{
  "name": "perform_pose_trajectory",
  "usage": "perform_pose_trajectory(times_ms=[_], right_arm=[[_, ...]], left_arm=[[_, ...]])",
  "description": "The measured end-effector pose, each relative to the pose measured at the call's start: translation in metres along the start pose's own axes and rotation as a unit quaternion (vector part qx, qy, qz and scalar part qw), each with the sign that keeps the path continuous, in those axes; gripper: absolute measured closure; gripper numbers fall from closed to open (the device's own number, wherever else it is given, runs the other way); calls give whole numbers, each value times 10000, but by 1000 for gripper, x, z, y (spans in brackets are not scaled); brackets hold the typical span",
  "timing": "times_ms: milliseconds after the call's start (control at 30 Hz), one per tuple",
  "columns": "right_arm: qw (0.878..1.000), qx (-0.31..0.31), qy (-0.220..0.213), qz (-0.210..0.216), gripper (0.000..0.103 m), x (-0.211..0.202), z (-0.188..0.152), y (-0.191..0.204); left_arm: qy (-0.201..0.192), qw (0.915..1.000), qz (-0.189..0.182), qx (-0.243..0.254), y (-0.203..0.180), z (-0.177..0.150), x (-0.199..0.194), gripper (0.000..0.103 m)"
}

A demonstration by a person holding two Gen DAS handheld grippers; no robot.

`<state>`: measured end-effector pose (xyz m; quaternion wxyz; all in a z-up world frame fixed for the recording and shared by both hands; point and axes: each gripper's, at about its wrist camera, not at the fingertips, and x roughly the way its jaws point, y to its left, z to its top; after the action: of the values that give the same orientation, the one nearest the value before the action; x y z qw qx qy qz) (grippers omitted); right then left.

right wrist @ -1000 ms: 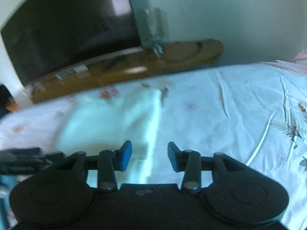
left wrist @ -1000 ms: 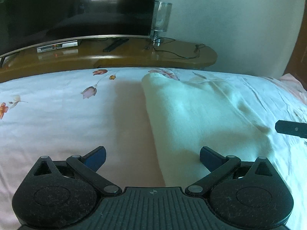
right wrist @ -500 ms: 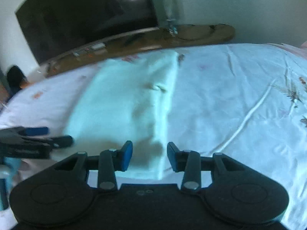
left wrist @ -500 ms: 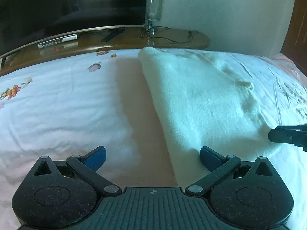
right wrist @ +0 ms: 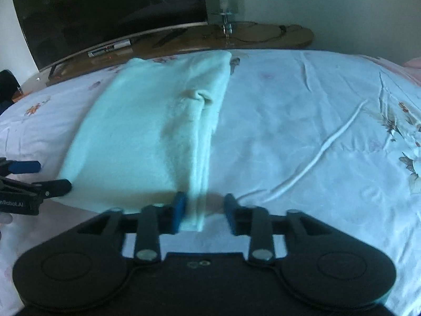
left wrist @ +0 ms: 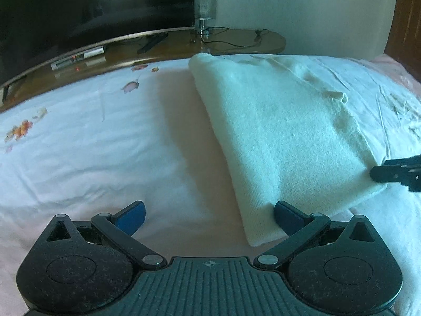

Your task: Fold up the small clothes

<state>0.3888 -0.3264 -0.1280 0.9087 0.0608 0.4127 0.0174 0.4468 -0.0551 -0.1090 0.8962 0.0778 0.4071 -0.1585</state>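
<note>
Bedsheet [left wrist: 79, 158] | folded cloth [left wrist: 284, 142], long axis toward television [left wrist: 79, 8]

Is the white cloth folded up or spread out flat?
Folded. The white cloth shows stacked layers along its right edge and a rounded fold on the left.

The left hand-held gripper [left wrist: 209, 218] is spread wide, the right hand-held gripper [right wrist: 204, 212] parted narrower.

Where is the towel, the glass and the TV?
towel [left wrist: 284, 142], left wrist view, middle of its folded top.
glass [left wrist: 205, 0], left wrist view, its clear side.
TV [right wrist: 110, 13], right wrist view, middle of its dark screen.
</note>
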Motion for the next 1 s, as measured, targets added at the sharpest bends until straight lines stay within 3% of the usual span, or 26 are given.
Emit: perform_pose_trajectory(times_ms=[267, 400, 500, 533, 700, 767, 867, 933, 1000], right_arm=[[9921, 1032, 74, 708, 58, -12, 4, -27], [9845, 1391, 6, 1067, 58, -10, 7, -38], [9707, 1949, 3, 1404, 57, -2, 17, -57], [9624, 2233, -5, 1548, 55, 3, 21, -66], [9481, 2627, 46, 1791, 51, 28, 37, -91], [9389, 2694, 64, 2141, 51, 40, 42, -98], [9306, 2711, 119, 2456, 51, 59, 48, -104], [9272, 2686, 210, 2601, 51, 72, 51, -106], [9252, 2602, 253, 2750, 52, 81, 53, -104]], left_arm=[[54, 9999, -83, 48, 0, 9, -5, 0], [-35, 9969, -726, -304, 16, 19, 1, 0], [37, 9839, -1511, -957, 38, 28, 14, 4], [71, 9760, -1796, -1232, 46, 32, 20, 15], [291, 9497, -2449, -1927, 63, 41, 54, 17], [343, 9381, -2707, -2135, 66, 45, 66, 17], [359, 9301, -2880, -2252, 67, 49, 78, 18], [376, 9309, -2872, -2226, 64, 53, 84, 28], [388, 9291, -2927, -2226, 62, 56, 89, 28]])
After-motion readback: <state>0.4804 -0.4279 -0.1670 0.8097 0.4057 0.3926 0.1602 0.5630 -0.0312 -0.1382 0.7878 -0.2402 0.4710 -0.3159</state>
